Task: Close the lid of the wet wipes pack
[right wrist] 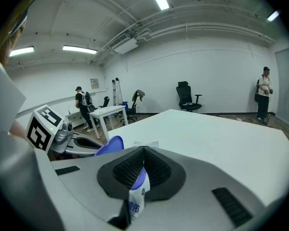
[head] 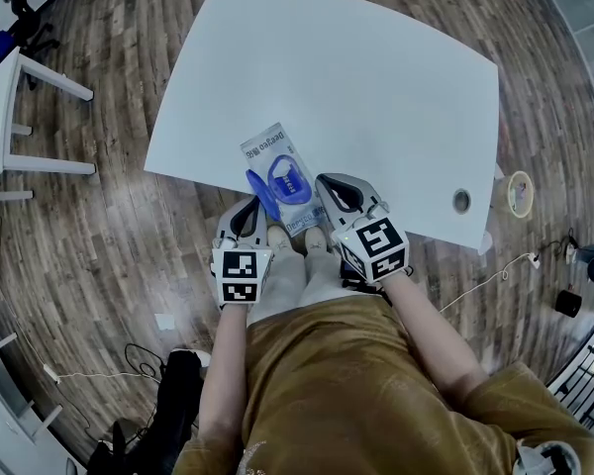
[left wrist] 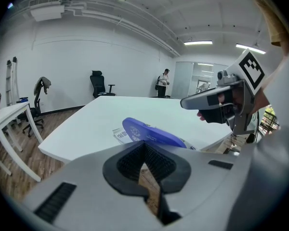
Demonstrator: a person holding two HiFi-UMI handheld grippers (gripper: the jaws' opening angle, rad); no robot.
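The head view looked steeply down from above the person. It took in the whole tabletop [head: 376, 87] and the wood floor [head: 109, 226] around it, and its nearest part was the tabletop's near edge, close under the lens. The left gripper view sat low behind the fingers of the left gripper [left wrist: 144, 146], at that near edge, and faced across the tabletop toward the far wall. The right gripper view rode equally low on the right gripper [right wrist: 143, 153] and also faced across the tabletop. Each gripper view caught the other gripper at its side. All three views shared the wet wipes pack [head: 280, 171] and the tabletop.
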